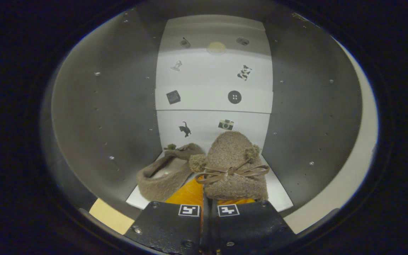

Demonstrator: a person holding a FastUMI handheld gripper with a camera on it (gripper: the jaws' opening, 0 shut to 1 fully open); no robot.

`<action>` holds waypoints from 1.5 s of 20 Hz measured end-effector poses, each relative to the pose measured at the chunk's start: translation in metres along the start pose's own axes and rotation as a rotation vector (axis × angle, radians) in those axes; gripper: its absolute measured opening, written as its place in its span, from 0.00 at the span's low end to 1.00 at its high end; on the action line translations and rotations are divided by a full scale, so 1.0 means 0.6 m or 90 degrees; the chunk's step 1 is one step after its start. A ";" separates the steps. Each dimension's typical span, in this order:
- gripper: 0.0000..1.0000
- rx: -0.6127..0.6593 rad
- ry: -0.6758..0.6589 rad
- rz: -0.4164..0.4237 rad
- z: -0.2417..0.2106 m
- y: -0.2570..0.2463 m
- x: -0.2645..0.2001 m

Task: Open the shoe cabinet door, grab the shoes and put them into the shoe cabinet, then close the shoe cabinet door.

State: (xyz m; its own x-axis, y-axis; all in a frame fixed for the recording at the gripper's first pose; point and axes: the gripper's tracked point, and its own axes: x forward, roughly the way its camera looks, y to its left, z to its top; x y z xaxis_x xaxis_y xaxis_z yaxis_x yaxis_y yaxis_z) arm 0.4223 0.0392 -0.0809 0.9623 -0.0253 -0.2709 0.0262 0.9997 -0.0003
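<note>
I am looking into the open shoe cabinet (pixel 108 117), which has grey side walls and a white back panel. A fuzzy taupe shoe (pixel 234 161) with a ribbon bow and pom-poms is just ahead of my fingers, toe pointing at the back panel. Its heel edge runs into the narrow gap of my gripper (pixel 207 202), which is shut on it. The shoe is low over the white cabinet floor (pixel 278 193); I cannot tell if it touches. The second matching shoe (pixel 165 175) lies tilted on its side on that floor, close to the left of the held one.
Small picture stickers dot the white back panel (pixel 214 95). Grey walls close in on both sides of the shoes. A pale cream surface (pixel 361 166) curves past the right wall, and a tan patch (pixel 111 215) sits below the left wall.
</note>
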 end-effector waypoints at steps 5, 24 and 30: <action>0.06 -0.005 0.041 -0.011 -0.007 -0.021 0.078; 0.65 0.039 0.073 -0.029 -0.022 -0.016 0.050; 0.80 0.025 -0.035 -0.023 -0.003 -0.007 -0.065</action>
State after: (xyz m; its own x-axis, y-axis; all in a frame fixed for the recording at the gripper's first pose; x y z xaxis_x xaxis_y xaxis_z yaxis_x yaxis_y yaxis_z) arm 0.3844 0.0362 -0.0720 0.9741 -0.0622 -0.2174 0.0703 0.9971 0.0298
